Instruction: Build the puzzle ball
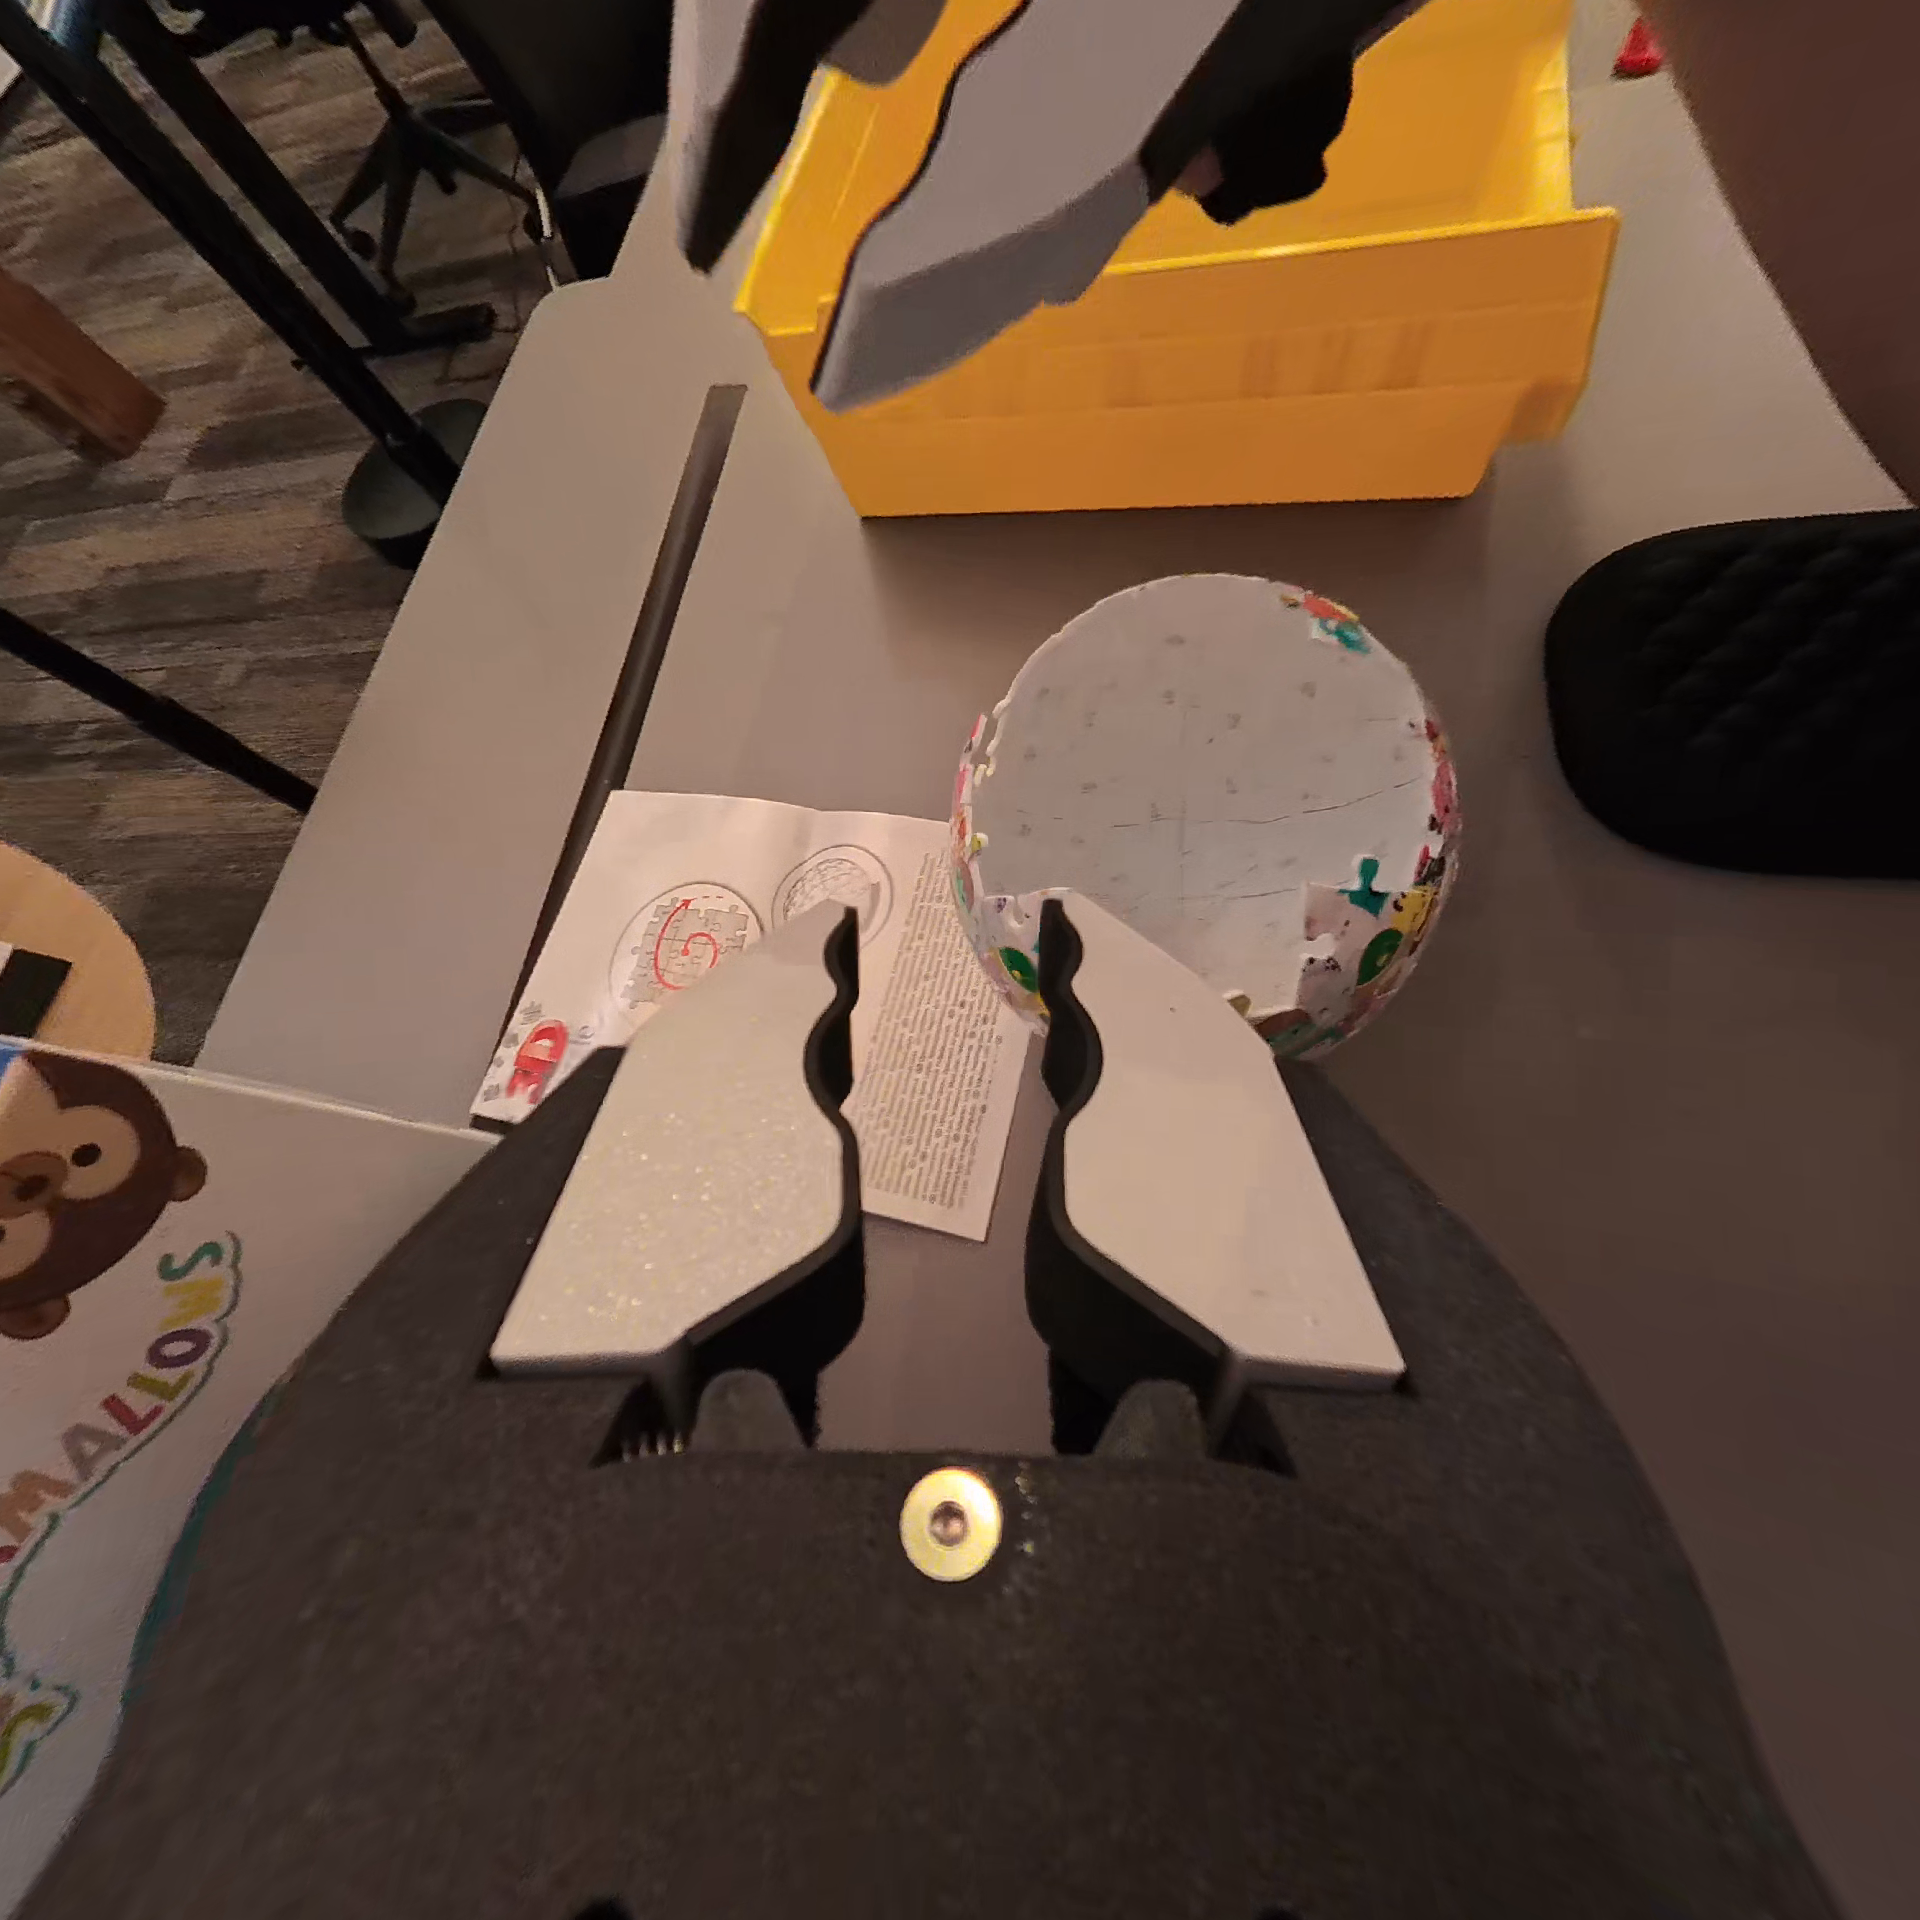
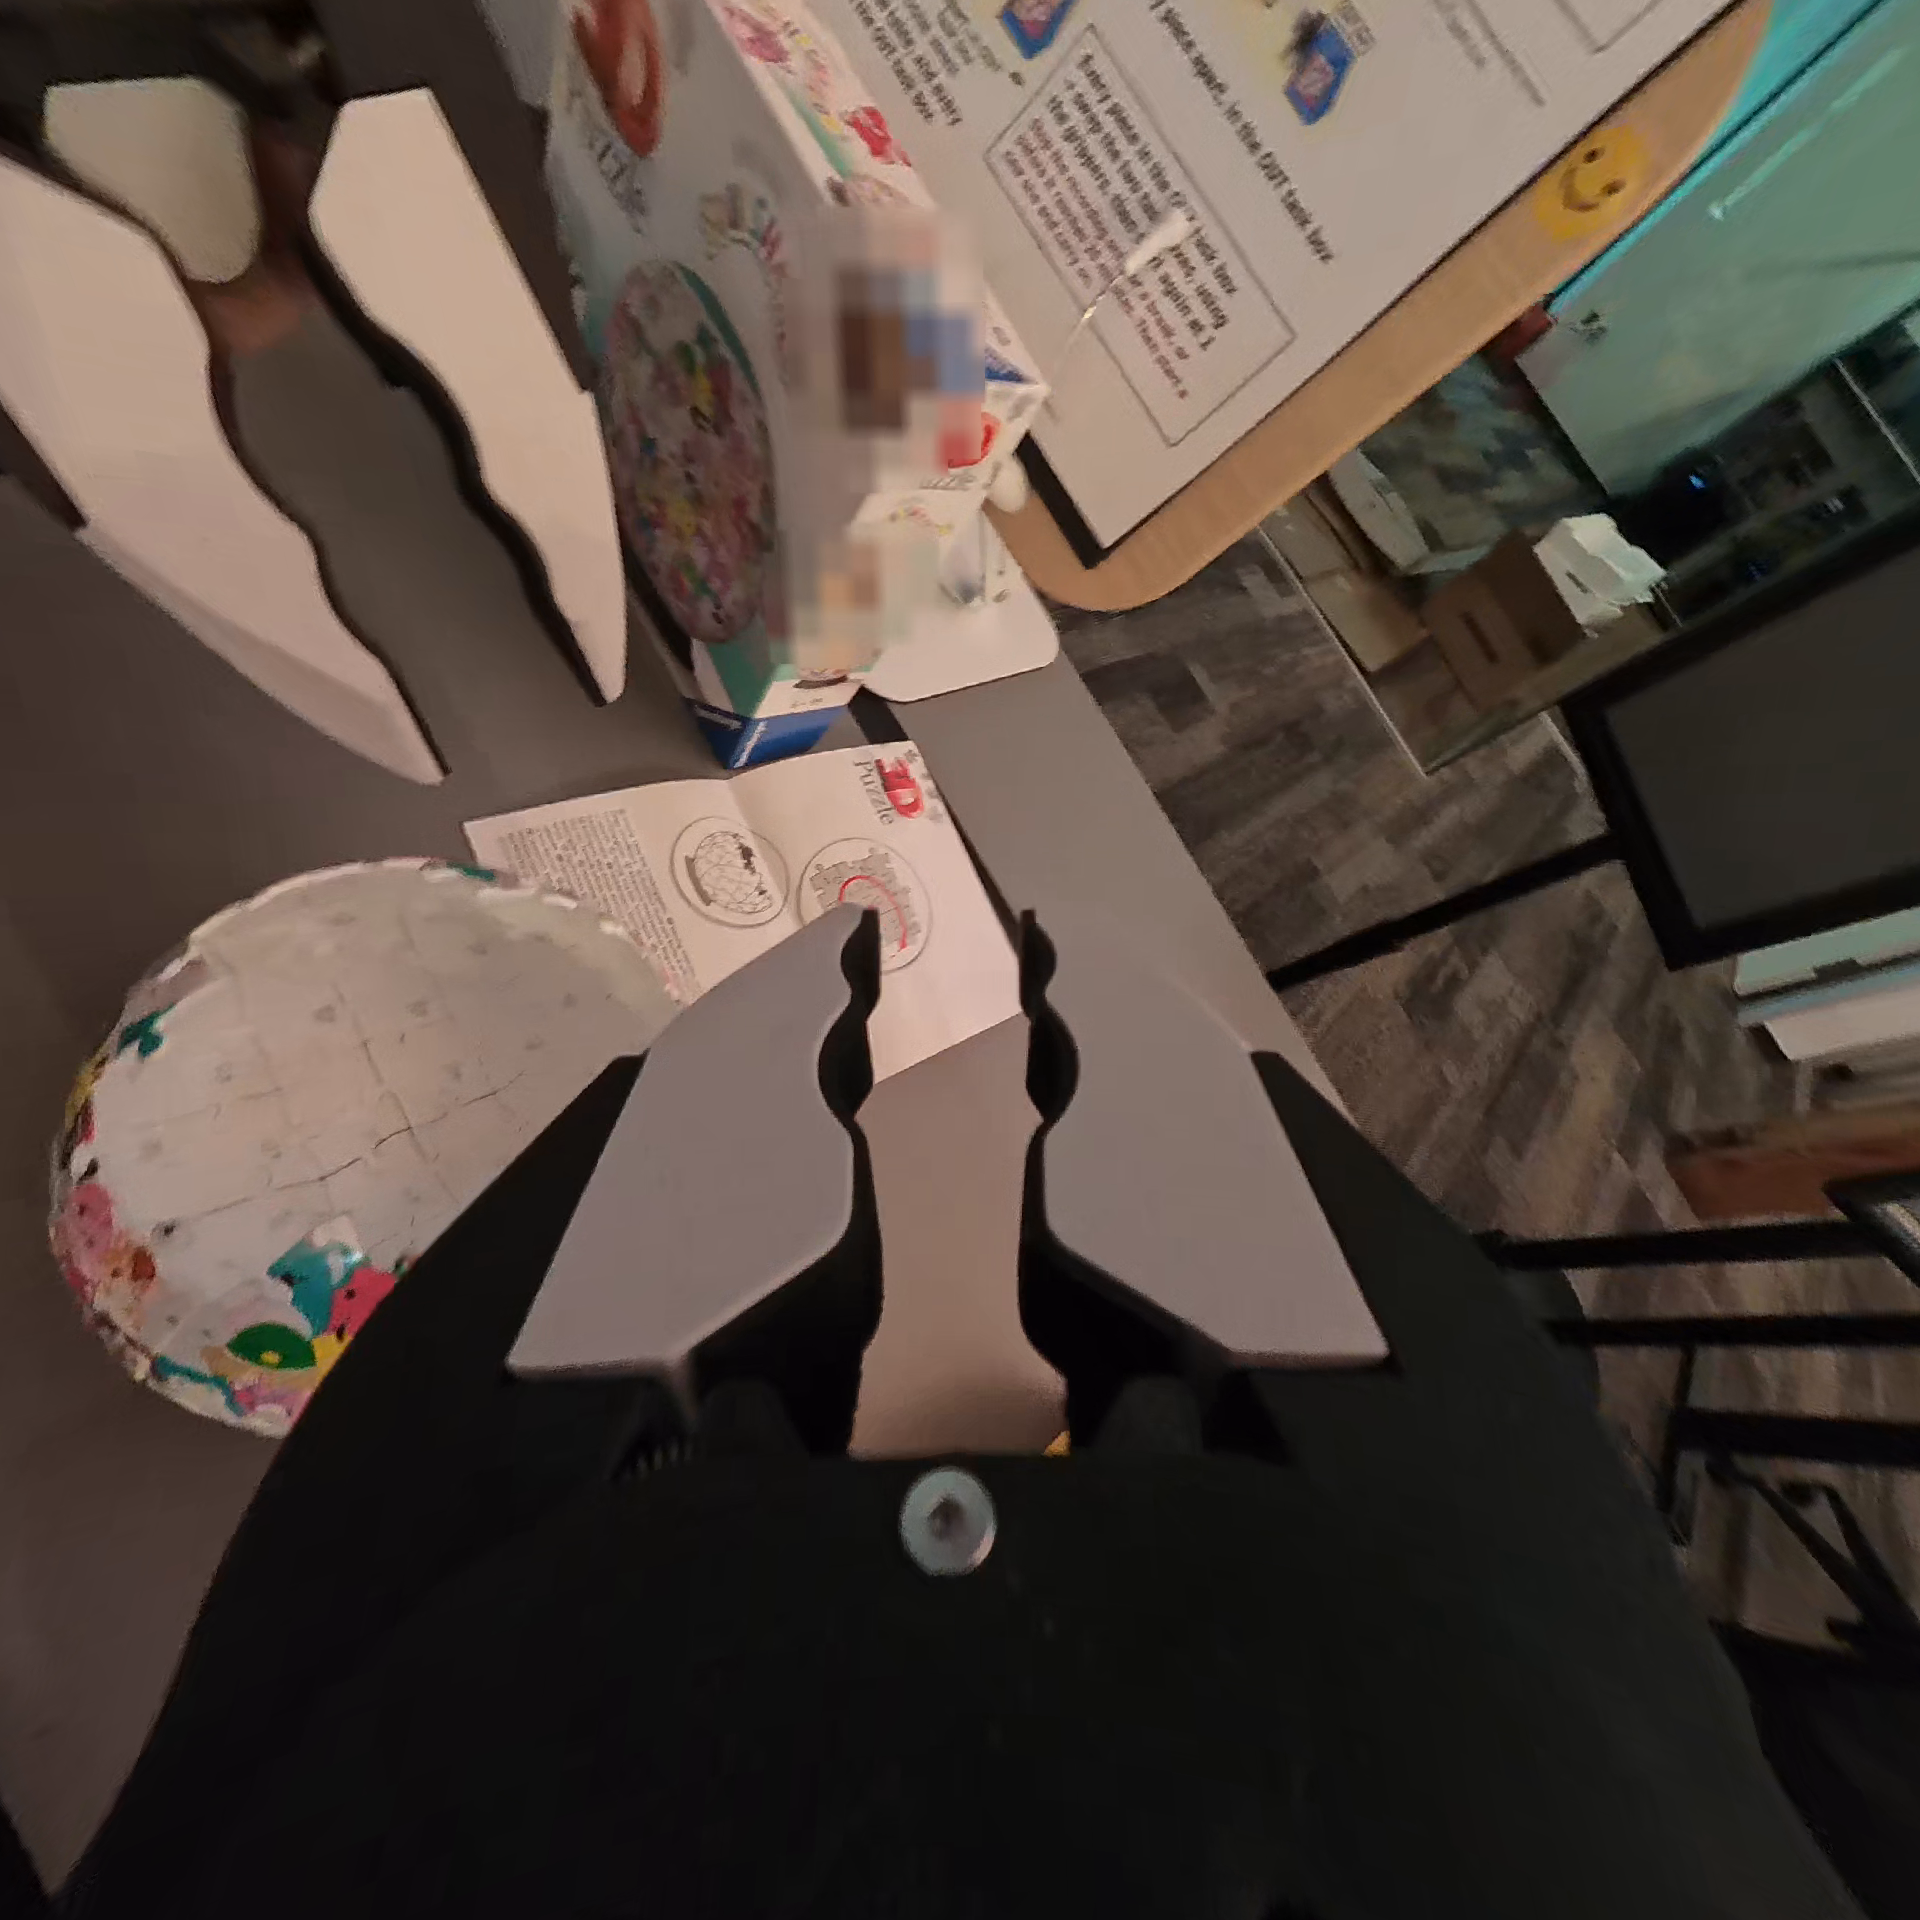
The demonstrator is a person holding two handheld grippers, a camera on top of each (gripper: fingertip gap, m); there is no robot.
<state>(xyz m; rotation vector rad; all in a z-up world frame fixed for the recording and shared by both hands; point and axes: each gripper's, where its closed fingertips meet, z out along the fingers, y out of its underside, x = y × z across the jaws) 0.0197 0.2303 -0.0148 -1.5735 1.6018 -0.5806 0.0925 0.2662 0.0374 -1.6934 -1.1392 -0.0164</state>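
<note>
Grey table [image 1: 1039,540] bears half-built puzzle ball [image 1: 1205,800]; both tools gape empty.

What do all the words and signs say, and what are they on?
I don't copy out writing; here is where it stands.
White leaflet beside the puzzle ball: small print and drawings.
Puzzle box: coloured letters, a cartoon monkey.
White board: blurred print, a yellow smiley sticker.

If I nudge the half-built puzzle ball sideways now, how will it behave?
The puzzle ball is a hollow open shell resting on its curved side on the table, so it will probably rock or roll. Its wall looks thin and seamed, likely light, and a hard pinch may pop pieces apart.
</note>
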